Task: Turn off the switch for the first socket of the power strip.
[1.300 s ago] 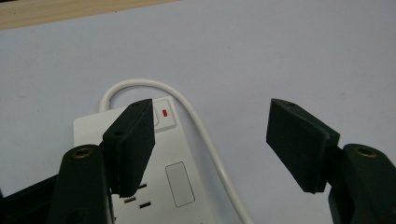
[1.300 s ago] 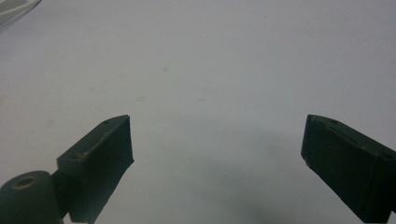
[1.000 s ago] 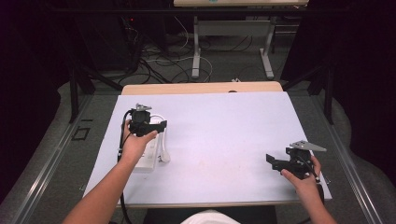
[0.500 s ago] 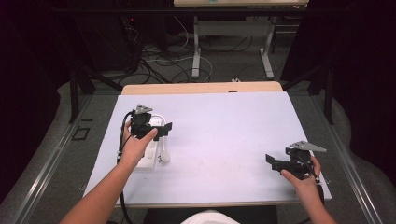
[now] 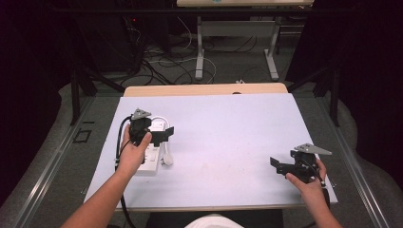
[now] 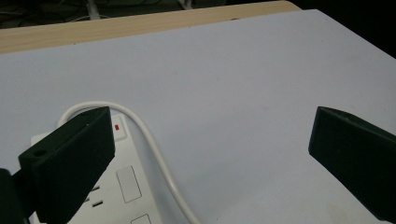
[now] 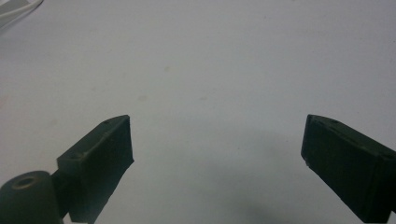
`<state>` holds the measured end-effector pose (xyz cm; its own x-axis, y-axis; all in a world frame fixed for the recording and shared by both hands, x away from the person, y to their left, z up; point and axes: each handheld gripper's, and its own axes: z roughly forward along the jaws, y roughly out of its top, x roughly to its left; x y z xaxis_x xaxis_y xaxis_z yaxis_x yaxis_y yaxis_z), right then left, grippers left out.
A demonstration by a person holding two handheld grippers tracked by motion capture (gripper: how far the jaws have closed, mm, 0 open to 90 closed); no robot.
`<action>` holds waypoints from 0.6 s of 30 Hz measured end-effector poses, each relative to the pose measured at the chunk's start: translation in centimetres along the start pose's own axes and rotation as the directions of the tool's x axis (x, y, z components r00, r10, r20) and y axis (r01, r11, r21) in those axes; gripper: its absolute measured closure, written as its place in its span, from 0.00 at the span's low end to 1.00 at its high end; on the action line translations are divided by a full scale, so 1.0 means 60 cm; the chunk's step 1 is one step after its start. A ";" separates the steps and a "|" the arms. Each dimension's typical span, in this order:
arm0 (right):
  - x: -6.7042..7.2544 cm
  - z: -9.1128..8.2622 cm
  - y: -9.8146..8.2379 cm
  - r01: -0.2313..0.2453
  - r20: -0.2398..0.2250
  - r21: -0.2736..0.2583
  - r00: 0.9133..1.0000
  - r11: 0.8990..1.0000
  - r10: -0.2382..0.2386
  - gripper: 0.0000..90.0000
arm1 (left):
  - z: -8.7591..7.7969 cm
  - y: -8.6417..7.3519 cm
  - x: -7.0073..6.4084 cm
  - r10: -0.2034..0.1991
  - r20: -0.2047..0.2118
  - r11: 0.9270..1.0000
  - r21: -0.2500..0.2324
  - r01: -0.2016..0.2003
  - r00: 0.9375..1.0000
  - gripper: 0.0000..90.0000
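Note:
A white power strip (image 5: 151, 159) lies on the left part of the table, under the person's left hand. Its white cable (image 6: 154, 149) loops around its far end, beside a small red switch (image 6: 116, 127). My left gripper (image 5: 164, 134) hovers just above the strip. Its jaws have just been opening and stand wide in the left gripper view (image 6: 210, 154), with nothing between them. My right gripper (image 5: 280, 165) rests near the table's front right corner. It is open over bare table in the right gripper view (image 7: 219, 158).
The table (image 5: 228, 128) has a pale sheet over it, and a wooden edge (image 5: 204, 89) shows at the far side. Beyond it are desk legs (image 5: 199, 47) and loose cables on the floor. Metal rails run along both sides.
The left gripper has shifted slightly over the power strip and its jaws stand wider apart. The right gripper has not moved.

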<state>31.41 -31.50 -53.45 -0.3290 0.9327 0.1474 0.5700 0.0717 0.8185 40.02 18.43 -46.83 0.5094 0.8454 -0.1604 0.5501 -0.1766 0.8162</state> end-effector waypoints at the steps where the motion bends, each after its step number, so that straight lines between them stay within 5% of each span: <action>1: 0.000 -0.001 0.000 0.002 -0.003 0.002 1.000 1.000 -0.002 0.09 | -0.003 -0.001 -0.001 0.003 0.003 1.000 0.001 -0.003 1.000 0.00; 9: 0.000 -0.006 0.000 0.016 0.002 -0.013 1.000 1.000 -0.016 0.09 | -0.032 -0.007 -0.014 0.009 0.043 1.000 0.021 -0.010 0.999 0.01; 18: -0.001 -0.009 0.000 0.010 0.007 -0.017 1.000 1.000 -0.010 0.09 | -0.069 -0.013 -0.016 0.004 0.034 1.000 0.003 -0.004 0.999 0.04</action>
<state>31.01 -31.75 -53.16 -0.3294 0.9343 0.1359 0.5539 0.0747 0.8292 36.33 19.84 -45.01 0.5333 0.8274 -0.1761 0.5504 -0.1813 0.8150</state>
